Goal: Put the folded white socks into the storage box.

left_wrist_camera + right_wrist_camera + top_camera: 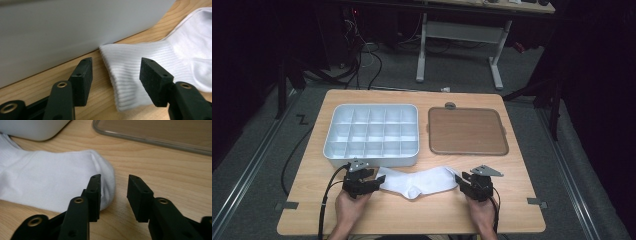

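A white sock [417, 181] lies flat near the table's front edge, cuff to the left and toe to the right. My left gripper [371, 180] sits at the cuff end, open; in the left gripper view the ribbed cuff [127, 82] lies on the wood between and just beyond the two jaws of my left gripper [115, 80]. My right gripper [464, 182] is at the toe end, open. In the right gripper view the sock's toe [106, 173] reaches the left jaw of my right gripper [114, 195], with bare wood in the gap.
A grey compartment tray [371, 134] with several empty cells stands just behind the sock; its wall [62, 32] is close ahead of the left gripper. A flat brown lid with a clear rim [467, 131] lies to the tray's right. The table edge [412, 231] runs just behind both hands.
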### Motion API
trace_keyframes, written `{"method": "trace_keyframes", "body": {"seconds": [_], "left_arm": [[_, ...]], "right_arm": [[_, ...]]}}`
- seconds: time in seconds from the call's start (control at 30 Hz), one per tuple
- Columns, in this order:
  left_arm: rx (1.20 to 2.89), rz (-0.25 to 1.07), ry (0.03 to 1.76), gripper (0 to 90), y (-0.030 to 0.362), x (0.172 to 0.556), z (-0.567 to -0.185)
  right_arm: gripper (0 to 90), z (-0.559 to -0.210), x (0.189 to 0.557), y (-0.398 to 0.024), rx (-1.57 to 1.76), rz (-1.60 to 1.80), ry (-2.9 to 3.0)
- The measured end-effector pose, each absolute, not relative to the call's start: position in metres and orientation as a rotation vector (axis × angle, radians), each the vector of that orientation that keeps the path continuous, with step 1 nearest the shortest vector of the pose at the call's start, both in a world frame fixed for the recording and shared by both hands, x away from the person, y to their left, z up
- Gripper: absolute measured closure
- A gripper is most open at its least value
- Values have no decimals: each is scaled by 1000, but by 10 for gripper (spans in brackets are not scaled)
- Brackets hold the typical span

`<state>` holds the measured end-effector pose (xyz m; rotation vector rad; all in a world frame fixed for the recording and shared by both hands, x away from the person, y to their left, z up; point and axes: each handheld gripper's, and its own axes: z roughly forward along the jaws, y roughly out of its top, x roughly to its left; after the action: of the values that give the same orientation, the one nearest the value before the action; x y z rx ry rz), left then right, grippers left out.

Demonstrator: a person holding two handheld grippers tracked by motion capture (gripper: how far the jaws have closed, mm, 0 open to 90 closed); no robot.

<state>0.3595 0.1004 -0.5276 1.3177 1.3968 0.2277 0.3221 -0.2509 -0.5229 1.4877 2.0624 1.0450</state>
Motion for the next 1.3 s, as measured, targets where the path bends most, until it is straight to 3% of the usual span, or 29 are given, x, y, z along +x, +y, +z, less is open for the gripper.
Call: {"method": "trace_keyframes", "body": {"seconds": [0.17, 0.33, 0.73, 1.3], "left_arm": [[1331, 227, 1423, 430, 101, 356, -526], [1291, 203, 1462, 430, 102, 354, -529], [1328, 254, 1469, 413, 94, 351, -533], [1386, 332, 1413, 618, 83, 346, -537]], "right_arm": [[617, -506, 315, -252, 1453, 1089, 2014], [684, -493, 313, -235, 1357, 1140, 2082], [727, -511, 329, -161, 1215, 1173, 2313], [715, -529, 327, -141, 1152, 1026, 2358]]}}
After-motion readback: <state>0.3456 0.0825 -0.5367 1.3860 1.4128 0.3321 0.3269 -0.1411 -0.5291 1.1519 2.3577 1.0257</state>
